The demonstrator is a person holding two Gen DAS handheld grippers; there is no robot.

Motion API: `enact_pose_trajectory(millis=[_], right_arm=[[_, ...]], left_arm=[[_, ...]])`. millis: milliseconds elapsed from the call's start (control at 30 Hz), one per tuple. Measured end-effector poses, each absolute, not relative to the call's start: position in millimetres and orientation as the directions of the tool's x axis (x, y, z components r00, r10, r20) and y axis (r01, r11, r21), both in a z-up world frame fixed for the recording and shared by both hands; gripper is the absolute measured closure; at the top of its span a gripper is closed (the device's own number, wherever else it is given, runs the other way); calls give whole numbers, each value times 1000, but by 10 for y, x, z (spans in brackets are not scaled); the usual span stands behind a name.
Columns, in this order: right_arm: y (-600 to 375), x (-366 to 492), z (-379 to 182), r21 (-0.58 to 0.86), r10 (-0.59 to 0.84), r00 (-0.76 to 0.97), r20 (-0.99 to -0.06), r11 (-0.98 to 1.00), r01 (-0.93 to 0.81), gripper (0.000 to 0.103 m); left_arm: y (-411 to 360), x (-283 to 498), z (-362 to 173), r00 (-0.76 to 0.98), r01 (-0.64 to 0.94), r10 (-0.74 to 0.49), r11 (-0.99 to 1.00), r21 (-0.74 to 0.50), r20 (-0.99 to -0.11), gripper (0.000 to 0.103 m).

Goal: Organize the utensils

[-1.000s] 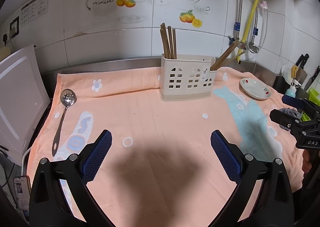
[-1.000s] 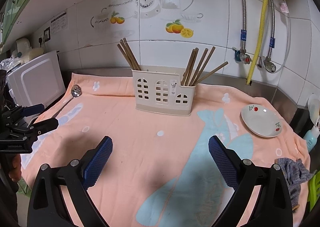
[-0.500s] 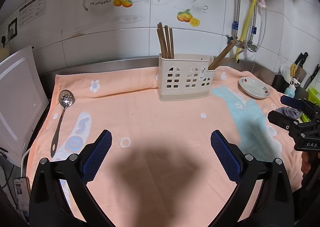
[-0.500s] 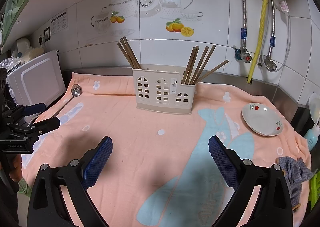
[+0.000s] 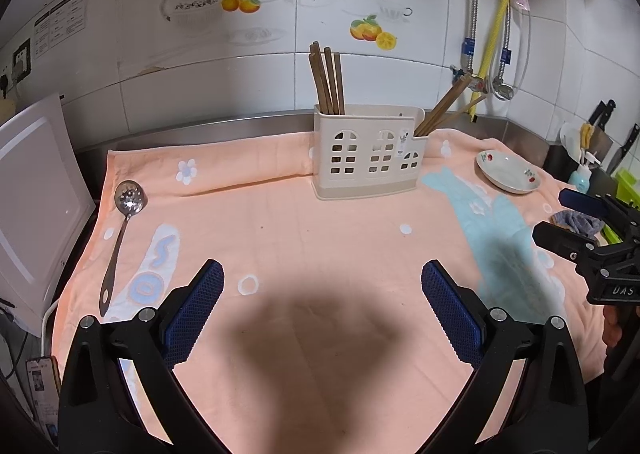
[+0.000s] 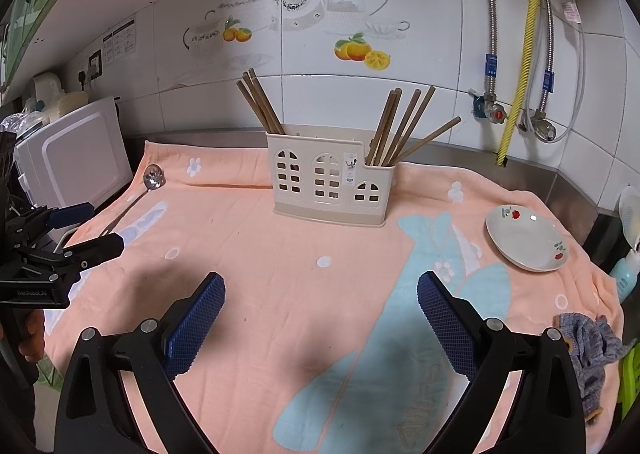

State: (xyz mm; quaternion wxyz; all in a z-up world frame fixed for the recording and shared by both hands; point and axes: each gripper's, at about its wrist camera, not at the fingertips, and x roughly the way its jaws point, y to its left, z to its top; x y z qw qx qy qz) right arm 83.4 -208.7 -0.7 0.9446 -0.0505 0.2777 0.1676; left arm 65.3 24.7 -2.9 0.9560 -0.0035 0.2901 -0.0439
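A cream utensil holder [image 5: 368,152] [image 6: 332,178] stands at the back of the peach towel, with brown chopsticks [image 5: 327,80] [image 6: 262,106] in its left end and more chopsticks [image 5: 444,106] [image 6: 404,126] in its right end. A metal slotted spoon [image 5: 120,238] [image 6: 140,194] lies flat at the towel's left edge. My left gripper [image 5: 322,294] is open and empty above the near middle of the towel; it also shows in the right wrist view [image 6: 86,230]. My right gripper [image 6: 320,298] is open and empty; it also shows in the left wrist view [image 5: 560,214].
A small white dish [image 5: 508,172] [image 6: 526,238] sits at the right on the towel [image 5: 300,238] [image 6: 280,254]. A grey knitted cloth [image 6: 588,350] lies at the right front corner. A white appliance [image 5: 32,190] [image 6: 76,154] stands at the left. Pipes and a tap [image 6: 496,110] hang on the tiled wall.
Both grippers stay open and empty. The left wrist view has drifted slightly, so the holder and spoon sit a little left of before.
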Motion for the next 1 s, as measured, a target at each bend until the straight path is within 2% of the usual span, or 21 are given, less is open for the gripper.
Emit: enact_pose_trajectory(millis=[1000], right_arm=[[-2100,863,-49,0,288,785,-549,939,-345,9]], left_arm=[[193,674,-30,836,85,-82,996,-19,-543,5]])
